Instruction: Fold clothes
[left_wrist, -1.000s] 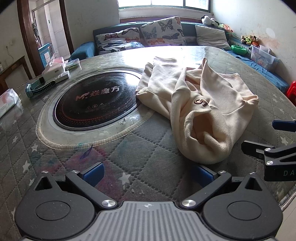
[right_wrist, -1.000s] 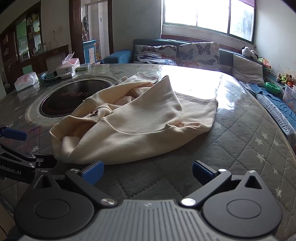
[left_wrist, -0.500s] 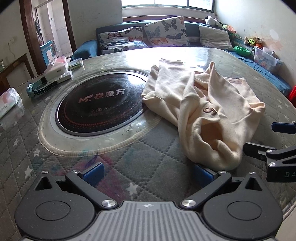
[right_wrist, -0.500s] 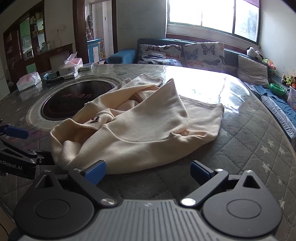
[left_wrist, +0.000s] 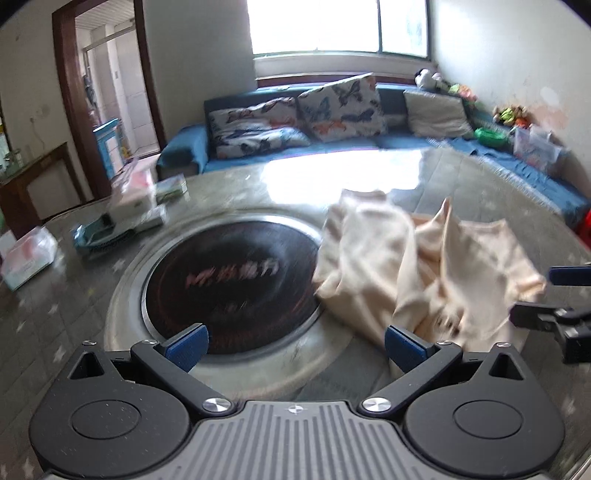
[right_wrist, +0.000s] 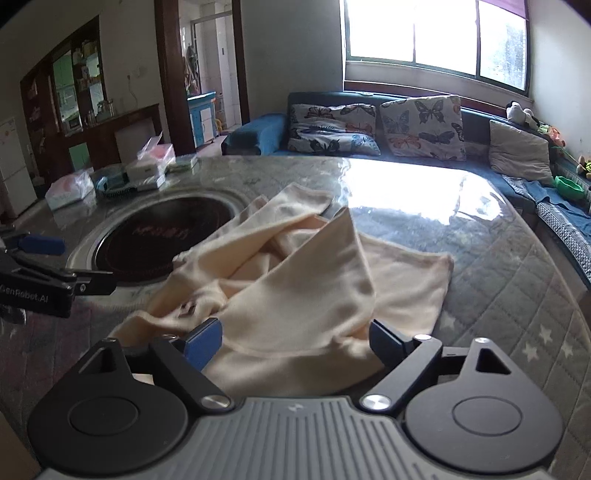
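A cream sweatshirt (left_wrist: 417, 266) lies crumpled on the round quilted table (left_wrist: 480, 177), right of the black hotplate (left_wrist: 229, 280). It also shows in the right wrist view (right_wrist: 295, 295). My left gripper (left_wrist: 293, 345) is open and empty, low over the hotplate's near rim, its right finger beside the garment's near-left edge. My right gripper (right_wrist: 295, 339) is open, and the garment's near hem lies between its fingers. Each gripper shows in the other's view: the right one (left_wrist: 550, 295) and the left one (right_wrist: 70, 266).
Tissue packs and boxes (left_wrist: 122, 210) sit at the table's far left. A blue sofa with butterfly cushions (right_wrist: 376, 125) runs behind the table. A doorway (left_wrist: 107, 96) and wooden cabinet stand at the left. The table edge drops off at the right (right_wrist: 546, 236).
Both grippers have moved forward toward the sweatshirt. The right gripper's fingers now straddle the near hem. The left view is blurred from motion and has tilted up.
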